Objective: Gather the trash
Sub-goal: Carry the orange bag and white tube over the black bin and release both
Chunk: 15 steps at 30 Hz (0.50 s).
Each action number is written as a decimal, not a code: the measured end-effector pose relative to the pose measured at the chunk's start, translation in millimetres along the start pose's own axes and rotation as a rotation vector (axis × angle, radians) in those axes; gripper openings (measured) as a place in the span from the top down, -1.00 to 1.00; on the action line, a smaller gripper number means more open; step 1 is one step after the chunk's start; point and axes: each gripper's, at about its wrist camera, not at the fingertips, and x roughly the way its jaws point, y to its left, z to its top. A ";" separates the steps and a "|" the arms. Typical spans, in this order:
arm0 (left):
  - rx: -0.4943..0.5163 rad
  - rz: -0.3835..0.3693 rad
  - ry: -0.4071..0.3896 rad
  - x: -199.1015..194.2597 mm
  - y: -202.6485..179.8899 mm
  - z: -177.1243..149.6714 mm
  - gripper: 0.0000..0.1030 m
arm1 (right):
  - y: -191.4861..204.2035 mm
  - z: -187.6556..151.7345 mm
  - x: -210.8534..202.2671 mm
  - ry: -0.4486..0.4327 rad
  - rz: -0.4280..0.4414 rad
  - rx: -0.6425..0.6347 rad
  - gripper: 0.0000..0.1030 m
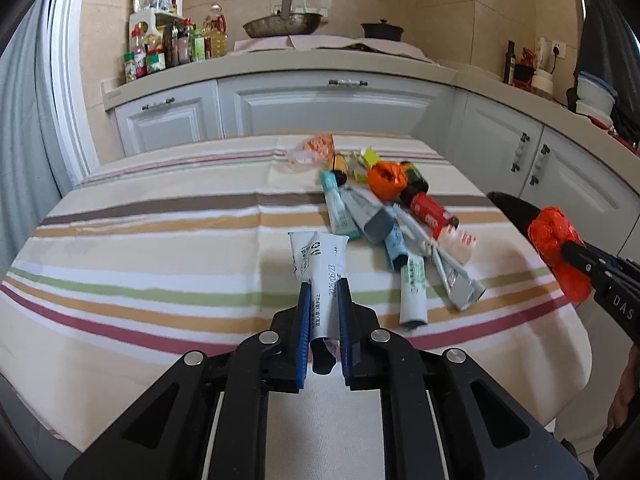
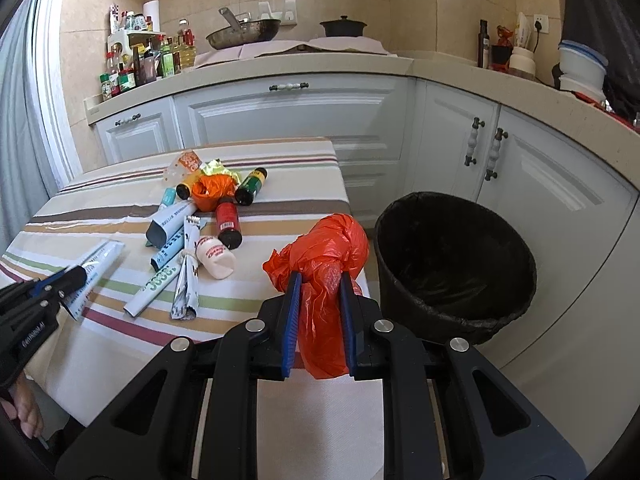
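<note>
Trash sits in a loose pile on the striped tabletop, toward its far right part: squeezed tubes, small bottles, wrappers, a crumpled orange bag. Your left hand-held gripper is closed on a flattened white tube, pads pinching its lower half; the tube's wide crimped end points away from you, above the cloth, just left of the pile. In the right wrist view the same tube lies along the left gripper's tips at the near left of the tabletop.

Your right hand-held gripper is clamped on a bunched red-orange plastic bag. The bag bulges out past the fingertips and hangs down between the blue pads. It's held at the right edge of the tabletop, near a black-lined trash bin that stands on the floor just beside the table. The bin's inside looks dark; contents can't be made out.

Pile details: a red bottle lying on its side, a dark green bottle beyond it, a white bottle nearest you, a teal-and-white tube and a grey-ended tube overlapping each other. White cabinets run behind, with a pan and a black pot on top.
</note>
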 end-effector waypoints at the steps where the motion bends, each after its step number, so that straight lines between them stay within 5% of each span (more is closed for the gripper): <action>1: 0.006 -0.004 -0.007 -1.7 -2.4 3.4 0.74 | -1.1 1.3 -0.8 -0.004 -0.002 0.001 0.65; 15: 0.122 -0.226 -0.092 16.0 -98.2 71.5 0.74 | -75.4 30.7 1.8 -0.068 -0.140 0.068 0.65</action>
